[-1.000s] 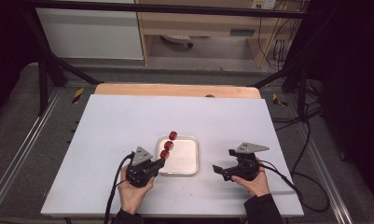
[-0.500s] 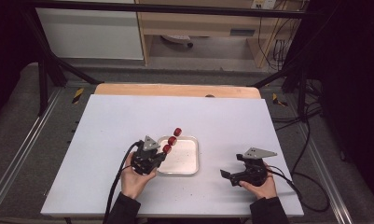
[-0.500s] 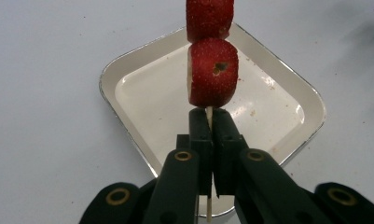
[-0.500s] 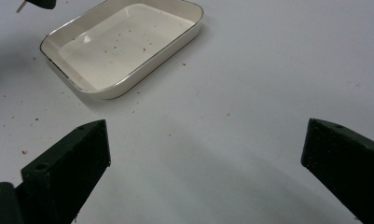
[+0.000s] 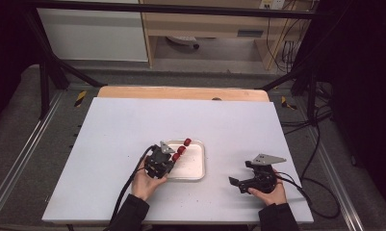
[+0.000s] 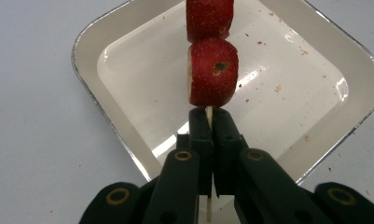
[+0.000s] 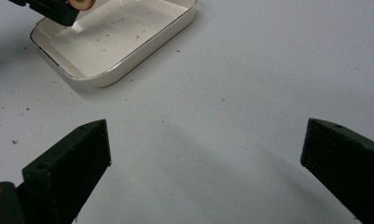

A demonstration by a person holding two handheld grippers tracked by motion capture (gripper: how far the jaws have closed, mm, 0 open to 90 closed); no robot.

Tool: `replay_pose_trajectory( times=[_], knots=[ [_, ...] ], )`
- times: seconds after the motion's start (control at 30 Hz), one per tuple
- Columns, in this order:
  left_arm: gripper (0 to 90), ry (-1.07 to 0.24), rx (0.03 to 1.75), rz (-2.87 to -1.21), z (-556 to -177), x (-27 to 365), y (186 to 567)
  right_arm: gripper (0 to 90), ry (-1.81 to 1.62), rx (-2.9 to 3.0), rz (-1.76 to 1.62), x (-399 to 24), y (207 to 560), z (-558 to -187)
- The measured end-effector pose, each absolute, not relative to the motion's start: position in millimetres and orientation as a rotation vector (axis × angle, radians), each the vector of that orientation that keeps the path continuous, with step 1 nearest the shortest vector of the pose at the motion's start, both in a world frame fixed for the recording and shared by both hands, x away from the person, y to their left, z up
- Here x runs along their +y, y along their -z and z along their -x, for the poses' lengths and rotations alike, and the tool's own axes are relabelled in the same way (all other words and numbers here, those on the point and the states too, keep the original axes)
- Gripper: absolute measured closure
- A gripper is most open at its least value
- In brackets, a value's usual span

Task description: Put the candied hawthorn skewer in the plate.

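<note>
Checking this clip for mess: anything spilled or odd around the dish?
Small reddish-brown crumbs speckle the white dish and the table beside it. Otherwise tidy: the strawberry skewer sits straight in the left hand-held gripper.

High cam overhead; gripper cams close, share tray (image 5: 196, 163).

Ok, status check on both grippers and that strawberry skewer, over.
Left gripper shut on the strawberry skewer, held over the white tray. Right gripper open, nothing between its jaws, off to the side of the tray. Nothing in the way.
</note>
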State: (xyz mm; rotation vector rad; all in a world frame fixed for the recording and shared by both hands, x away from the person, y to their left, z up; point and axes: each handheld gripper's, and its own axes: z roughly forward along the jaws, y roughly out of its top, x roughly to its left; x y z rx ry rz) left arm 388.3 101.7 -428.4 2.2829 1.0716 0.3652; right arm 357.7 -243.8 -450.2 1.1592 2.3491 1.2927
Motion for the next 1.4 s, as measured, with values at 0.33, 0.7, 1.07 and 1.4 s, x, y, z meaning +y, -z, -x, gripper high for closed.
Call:
replay_pose_trajectory(
  times=[0.33, 0.7, 1.07, 1.4],
  knots=[
    [87.9, -0.389, 1.074, -2.306, -389, 95, 434, 2.0, -1.286, 2.353, -1.163, -244, 451, -358],
    [77.8, -0.387, 1.055, -2.298, -388, 99, 429, 2.0, -1.288, 2.348, -1.167, -244, 451, -357],
    [35.7, -0.36, 0.956, -2.27, -385, 122, 407, 1.7, -1.303, 2.335, -1.174, -245, 448, -357],
    [12.3, -0.399, 0.89, -2.236, -368, 160, 399, 1.2, -1.308, 2.329, -1.174, -246, 448, -357]
  ],
)
